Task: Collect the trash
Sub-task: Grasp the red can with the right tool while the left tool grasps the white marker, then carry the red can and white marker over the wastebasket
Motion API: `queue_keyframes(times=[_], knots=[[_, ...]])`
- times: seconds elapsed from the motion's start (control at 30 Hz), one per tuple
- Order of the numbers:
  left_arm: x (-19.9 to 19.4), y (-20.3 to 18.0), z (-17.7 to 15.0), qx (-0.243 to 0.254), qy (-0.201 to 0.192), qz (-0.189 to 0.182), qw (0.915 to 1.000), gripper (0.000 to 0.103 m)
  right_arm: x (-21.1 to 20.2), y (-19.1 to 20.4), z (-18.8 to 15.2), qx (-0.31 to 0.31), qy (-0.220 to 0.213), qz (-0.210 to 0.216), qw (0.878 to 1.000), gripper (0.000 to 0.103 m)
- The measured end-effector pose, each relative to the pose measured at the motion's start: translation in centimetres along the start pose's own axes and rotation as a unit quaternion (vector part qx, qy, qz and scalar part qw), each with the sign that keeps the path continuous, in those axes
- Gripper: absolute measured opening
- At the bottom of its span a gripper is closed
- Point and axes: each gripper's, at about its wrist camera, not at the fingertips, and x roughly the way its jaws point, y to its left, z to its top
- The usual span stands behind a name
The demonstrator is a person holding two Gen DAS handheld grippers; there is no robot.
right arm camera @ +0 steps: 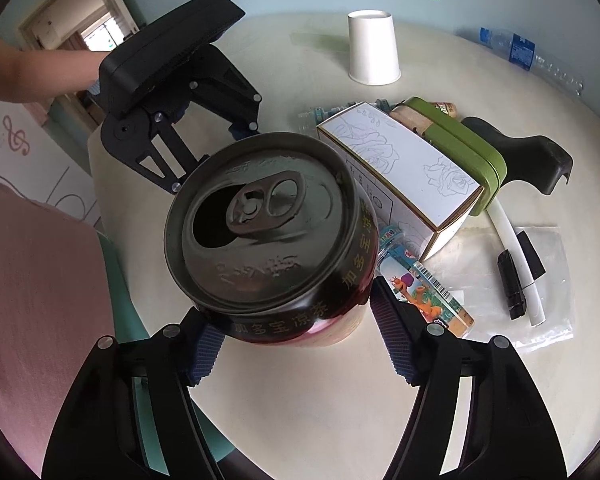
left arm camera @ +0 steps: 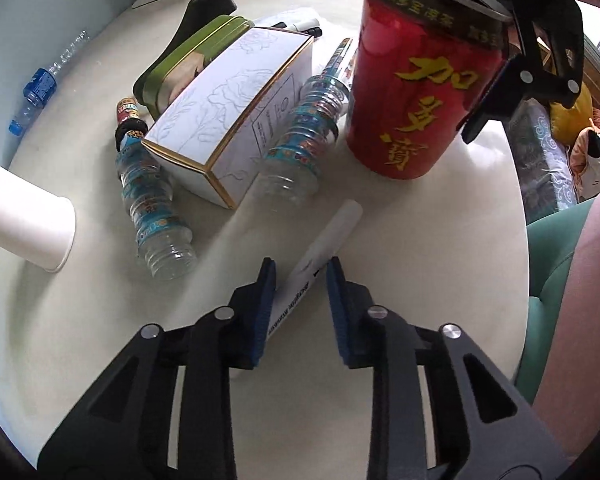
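can [right arm camera: 268, 236]: you see glossy red metal, with a dull grey lid
bottles [left arm camera: 156, 200]: clear ribbed plastic, shiny
cup [left arm camera: 28, 224]: white matt paper
box [left arm camera: 236, 112]: smooth white card, gold edges
tin [right arm camera: 460, 152]: green metal, soft shine
pads [left arm camera: 266, 312]: blue, ribbed, matt
table [left arm camera: 380, 264]: smooth, pale, slightly glossy

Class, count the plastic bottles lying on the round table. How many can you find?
3: one blue-labelled bottle near the far edge, one on each side of the white box: left bottle, right bottle. More may be hidden.
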Motion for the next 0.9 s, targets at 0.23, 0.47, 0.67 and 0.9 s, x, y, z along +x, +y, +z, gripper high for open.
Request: queue_keyframes(times=[0.23,0.47,0.67,0.9], knots=[[-0.2,-0.2,-0.5,-0.016,0.0,-0.023,0.9996,0.011,-0.3,0.0,0.2,0.011,0.0,-0.001,1.0,0.069],[-0.3,-0.4,-0.3,-0.037,0.005,-0.017,0.9992,0.011,-0.7,-0.2,0.1,0.02,-0.007,-0.002,1.0,0.067],[-2.4,0.6,0.1,-0.051,-0.009,-0.018,0.9985,0.011,-2.2,-0.2,-0.2,0.027,-0.023,0.012,0.999,0.066],[-4.8,-0.8,2.4,-0.02,-0.017,-0.004,0.9996,0.011,-5.4,-0.2,-1.5,0.027,-0.045,0.007,0.999,0.066]])
